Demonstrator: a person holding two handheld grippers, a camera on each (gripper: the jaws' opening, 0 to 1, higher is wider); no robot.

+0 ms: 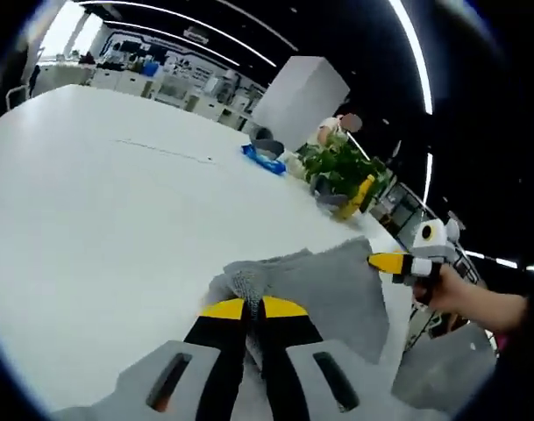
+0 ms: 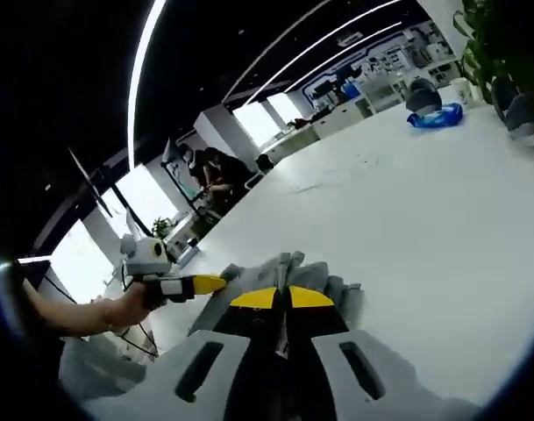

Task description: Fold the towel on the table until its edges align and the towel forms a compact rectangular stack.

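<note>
left claw [image 1: 255, 308] pinched on grey towel [image 1: 337, 285], right claw [image 2: 281, 298] likewise

Both grippers same build. Left gripper [image 1: 254, 309]: two black jaws w/ yellow tips, grey moulded body behind w/ one slanted slot per side; orange bit visible inside the left slot. Right gripper [image 2: 281, 298]: same black jaws, yellow tip caps, grey housing, two dark slanted slots. Seen side-on from the left gripper view, right gripper has a yellow tip, white/black mid section, whitish rounded top. Hand [image 1: 459, 294] bare; sleeve behind it dark, detail unclear.
</note>
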